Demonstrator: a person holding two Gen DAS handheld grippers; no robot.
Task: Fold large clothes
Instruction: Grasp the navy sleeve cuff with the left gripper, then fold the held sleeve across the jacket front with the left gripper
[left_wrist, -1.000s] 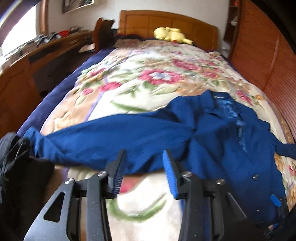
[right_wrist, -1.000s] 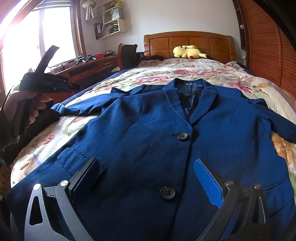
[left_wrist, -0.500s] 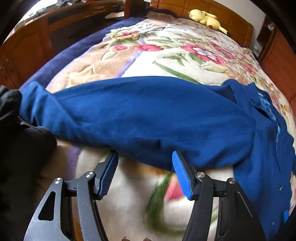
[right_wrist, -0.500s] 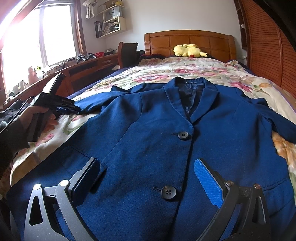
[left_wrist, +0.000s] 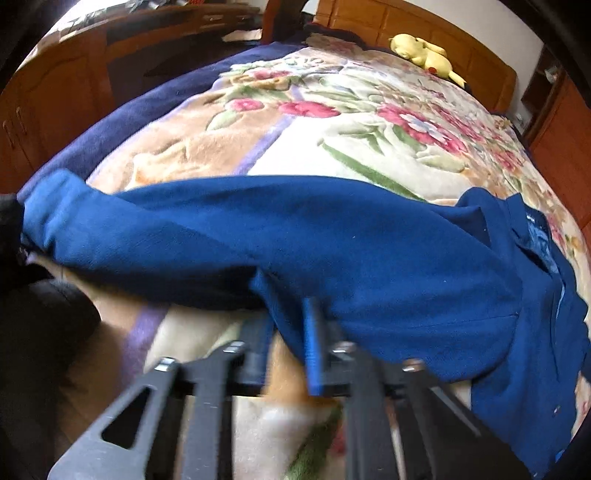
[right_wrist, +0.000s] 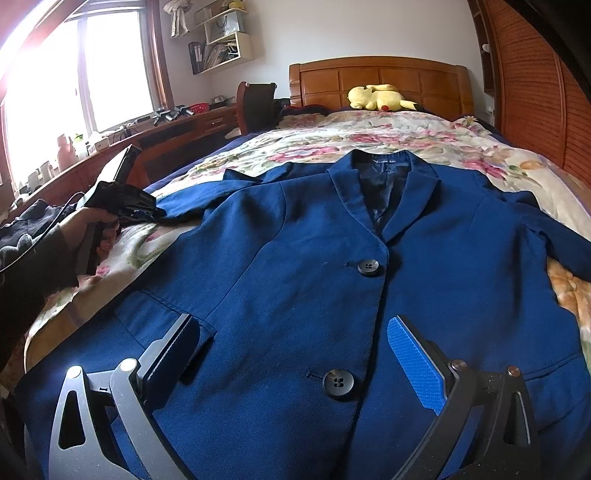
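Jacket (right_wrist: 295, 280), navy and buttoned, lies face up and spread flat on the floral blanket (right_wrist: 388, 136) of the bed, collar toward the headboard (right_wrist: 376, 81), both sleeves stretched out to the sides. My left gripper (left_wrist: 286, 332) sits at the underside of the near sleeve (left_wrist: 221, 236), close to where it meets the body; the jaws look narrow, with a fold of blue cloth drawn down between them, so I judge they are closed on the sleeve, though that view is blurred. From the right wrist view I see that same gripper (right_wrist: 142, 210) low against the sleeve's edge, and my left hand (right_wrist: 92, 236) around its handle. My right gripper (right_wrist: 291, 354) hangs over the lower front of the jacket, jaws wide, holding nothing, one finger above the pocket flap and the other past the bottom button (right_wrist: 338, 383).

What worries me is the bite on the left. It seems shallow, and this cloth looks thick and heavy, so lifting the sleeve across the chest could pull it free midway. If I drag rather than lift, the plush blanket may catch and bunch, skewing the whole body. With my right jaws gripping nothing, the hem is unanchored and could slide. The yellow plush toy (right_wrist: 380, 98) by the headboard is well apart and no concern.
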